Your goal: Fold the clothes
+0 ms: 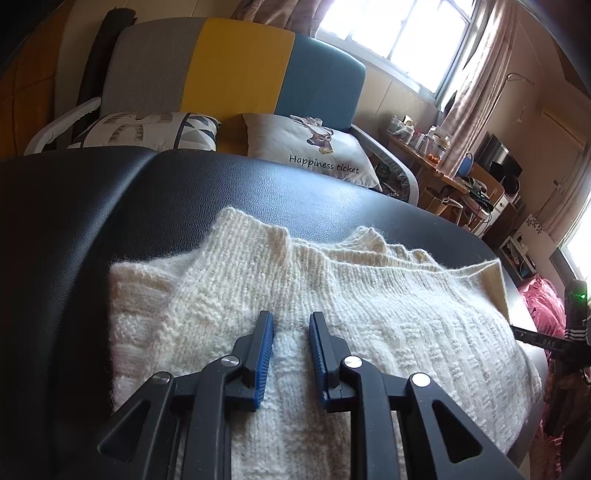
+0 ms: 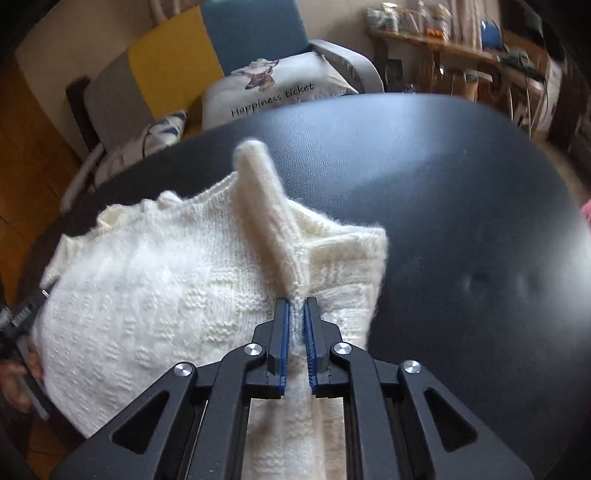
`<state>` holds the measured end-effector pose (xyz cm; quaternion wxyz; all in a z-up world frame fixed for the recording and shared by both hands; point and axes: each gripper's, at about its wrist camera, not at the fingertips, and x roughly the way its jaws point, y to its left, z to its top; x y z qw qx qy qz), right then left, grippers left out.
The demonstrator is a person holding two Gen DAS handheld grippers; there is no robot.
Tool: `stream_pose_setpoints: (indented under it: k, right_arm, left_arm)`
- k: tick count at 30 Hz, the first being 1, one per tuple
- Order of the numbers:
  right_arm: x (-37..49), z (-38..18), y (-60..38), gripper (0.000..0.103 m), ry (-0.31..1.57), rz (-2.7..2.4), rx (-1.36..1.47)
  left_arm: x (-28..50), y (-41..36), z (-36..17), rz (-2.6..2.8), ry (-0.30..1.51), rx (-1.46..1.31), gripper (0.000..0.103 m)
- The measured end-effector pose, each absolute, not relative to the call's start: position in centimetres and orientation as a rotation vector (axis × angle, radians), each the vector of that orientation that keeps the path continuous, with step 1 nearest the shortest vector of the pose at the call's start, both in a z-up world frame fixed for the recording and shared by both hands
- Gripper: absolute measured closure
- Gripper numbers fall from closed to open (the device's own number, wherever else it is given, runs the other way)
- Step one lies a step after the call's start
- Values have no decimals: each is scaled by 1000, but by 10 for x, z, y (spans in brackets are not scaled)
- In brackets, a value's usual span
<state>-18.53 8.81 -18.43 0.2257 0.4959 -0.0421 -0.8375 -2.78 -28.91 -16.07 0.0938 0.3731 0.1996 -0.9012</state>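
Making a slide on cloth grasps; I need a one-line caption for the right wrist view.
Right gripper pinches a raised ridge of the cream knit sweater lying on the black padded surface.

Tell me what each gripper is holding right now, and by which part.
The right gripper pinches a raised ridge of the cream knit sweater near its right edge. The left gripper stands open over the sweater, holding nothing.

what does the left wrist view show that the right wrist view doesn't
Only the left wrist view shows the bright window with curtains and the left hand-held gripper, its jaws apart over the knit.

Only the right wrist view shows the right hand-held gripper shut on a raised ridge of the cream sweater.

Both show the sweater on the black padded surface, the "Happiness ticket" pillow and the grey, yellow and blue sofa.
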Motion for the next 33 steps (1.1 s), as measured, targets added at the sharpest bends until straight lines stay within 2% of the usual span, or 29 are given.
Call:
stream_pose_setpoints:
  k: [3,7,10,13,16,19,23,25,26,27,33]
  right_arm:
    - [-188,-184,97,87,-224,-2279,1370]
    - [-182,-186,95,87,-149,-2303,1370]
    - [-178,-188,91,87,-108,-2316,1360]
    - [-175,-190,95,87,-100,-2323,1370]
    - [-173,-187,96,87,-90,-2347,1383]
    - [-167,-176,97,86,-111,-2386,1365]
    - [-149,-149,94,75,-98,-2455,1271]
    - [-138,-141,80,64,-78,-2389,1242]
    - [-133,-136,73,53,-68,-2356,1228]
    - [-127,-132,65,46,-59,-2323,1213]
    - [-88,-138,-9,45,89,-2101,1210]
  left_arm:
    - [-24,-293,-152,-2682,615,1145,83]
    - [9,-323,-134,-2674,776,1092,82]
    - [47,-342,-126,-2689,789,1058,79]
    - [82,-352,-129,-2701,783,1100,78]
    - [107,-354,-143,-2704,821,1178,72]
    - [117,-349,-153,-2733,845,1218,71]
    - [118,-339,-158,-2833,892,1242,71]
    - [117,-337,-160,-2881,933,1255,71]
    - [116,-336,-160,-2904,944,1263,71]
    - [116,-334,-161,-2927,950,1271,71]
    - [108,-331,-180,-3002,1016,1422,71]
